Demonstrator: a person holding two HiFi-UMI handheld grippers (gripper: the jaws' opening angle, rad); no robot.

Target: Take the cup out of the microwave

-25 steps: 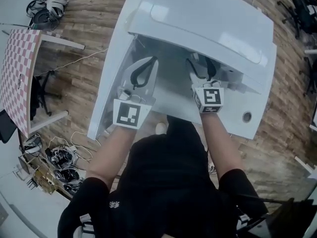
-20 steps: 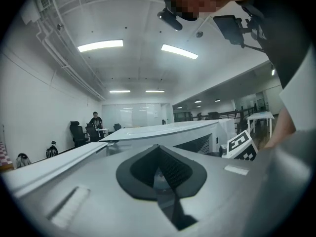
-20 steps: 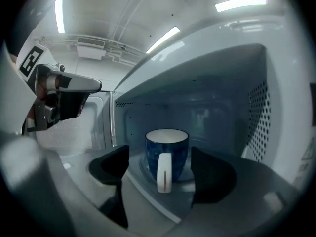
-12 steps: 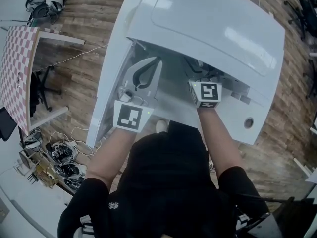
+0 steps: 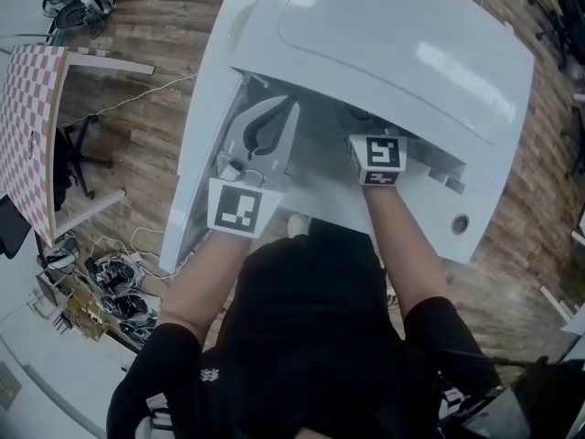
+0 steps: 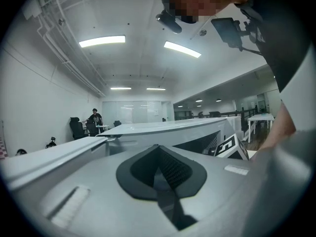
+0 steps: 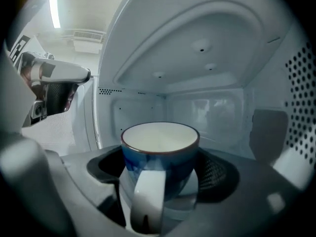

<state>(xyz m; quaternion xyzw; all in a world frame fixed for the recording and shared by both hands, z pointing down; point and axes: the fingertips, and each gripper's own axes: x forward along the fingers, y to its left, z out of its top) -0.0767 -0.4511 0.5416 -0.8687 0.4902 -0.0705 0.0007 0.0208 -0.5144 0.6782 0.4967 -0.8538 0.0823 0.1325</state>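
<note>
The blue cup, white inside with a white handle facing me, stands inside the white microwave. My right gripper reaches into the cavity with its jaws opening; the cup sits between them and the dark pads stand clear of its sides. From the head view only that gripper's marker cube shows, and its jaws and the cup are hidden under the microwave's top. My left gripper hovers beside the open door, shut with nothing in it. Its dark pads meet in a line.
The microwave door swings out to the left. A checkered table, an office chair and a tangle of cables lie on the wooden floor to the left. A person stands far off in the room.
My right gripper has gone deeper into the microwave, so its jaws are now hidden under the top in the head view. The left gripper has edged slightly forward.
</note>
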